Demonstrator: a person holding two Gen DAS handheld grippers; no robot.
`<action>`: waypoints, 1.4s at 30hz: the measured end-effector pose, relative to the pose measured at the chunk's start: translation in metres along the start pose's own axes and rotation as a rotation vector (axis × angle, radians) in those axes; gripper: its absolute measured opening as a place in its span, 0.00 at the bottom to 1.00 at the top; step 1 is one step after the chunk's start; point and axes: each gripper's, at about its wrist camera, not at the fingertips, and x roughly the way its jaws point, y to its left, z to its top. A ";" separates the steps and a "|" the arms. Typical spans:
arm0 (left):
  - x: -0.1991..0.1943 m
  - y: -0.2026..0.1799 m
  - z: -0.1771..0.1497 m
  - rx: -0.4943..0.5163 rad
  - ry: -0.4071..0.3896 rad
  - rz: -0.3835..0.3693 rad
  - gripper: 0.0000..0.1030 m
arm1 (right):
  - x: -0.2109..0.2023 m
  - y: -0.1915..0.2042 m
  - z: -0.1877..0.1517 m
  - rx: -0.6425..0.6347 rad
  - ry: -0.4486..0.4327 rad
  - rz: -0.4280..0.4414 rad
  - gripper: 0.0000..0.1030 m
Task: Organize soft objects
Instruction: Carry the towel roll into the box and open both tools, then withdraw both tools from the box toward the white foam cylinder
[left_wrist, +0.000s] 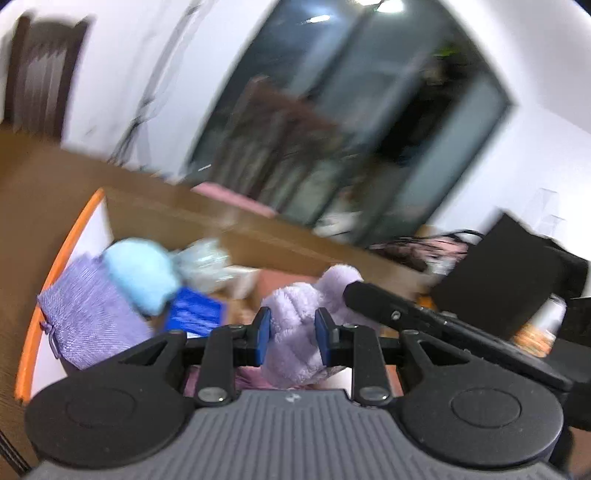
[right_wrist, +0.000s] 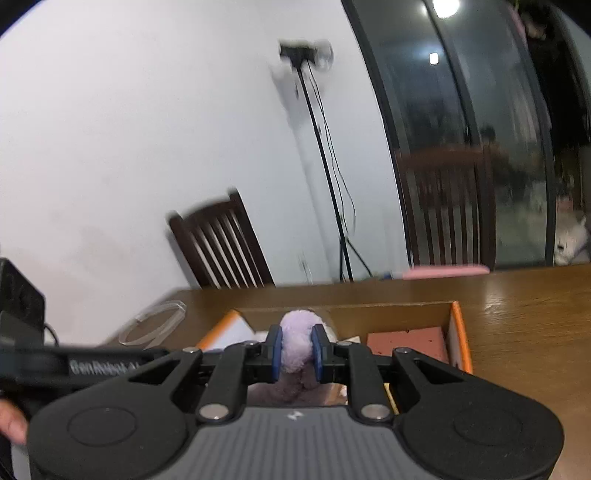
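A fluffy lilac plush cloth (left_wrist: 295, 332) is held between both grippers above an open cardboard box. My left gripper (left_wrist: 291, 338) is shut on one part of it. My right gripper (right_wrist: 297, 349) is shut on another part of the lilac plush (right_wrist: 295, 341); its black finger shows in the left wrist view (left_wrist: 406, 314), touching the plush. In the box (left_wrist: 166, 218) lie a light blue plush item (left_wrist: 142, 273), a purple knitted pouch (left_wrist: 86, 310) and a blue item (left_wrist: 195, 314).
The box has orange-edged flaps (left_wrist: 59, 273) and stands on a brown wooden table (right_wrist: 524, 317). A reddish block (right_wrist: 406, 341) lies inside the box. A clear ring (right_wrist: 153, 323), dark wooden chairs (right_wrist: 221, 247), a tripod (right_wrist: 332, 184) and a black device (left_wrist: 495, 277) stand around.
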 end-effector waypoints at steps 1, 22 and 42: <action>0.013 0.006 0.000 -0.020 0.020 0.022 0.26 | 0.023 -0.004 0.003 0.000 0.039 0.001 0.16; -0.023 -0.005 -0.002 0.080 -0.092 0.117 0.68 | 0.050 -0.017 -0.019 0.000 0.068 -0.167 0.57; -0.256 -0.058 -0.132 0.500 -0.417 0.275 1.00 | -0.203 0.065 -0.079 -0.187 -0.140 -0.241 0.89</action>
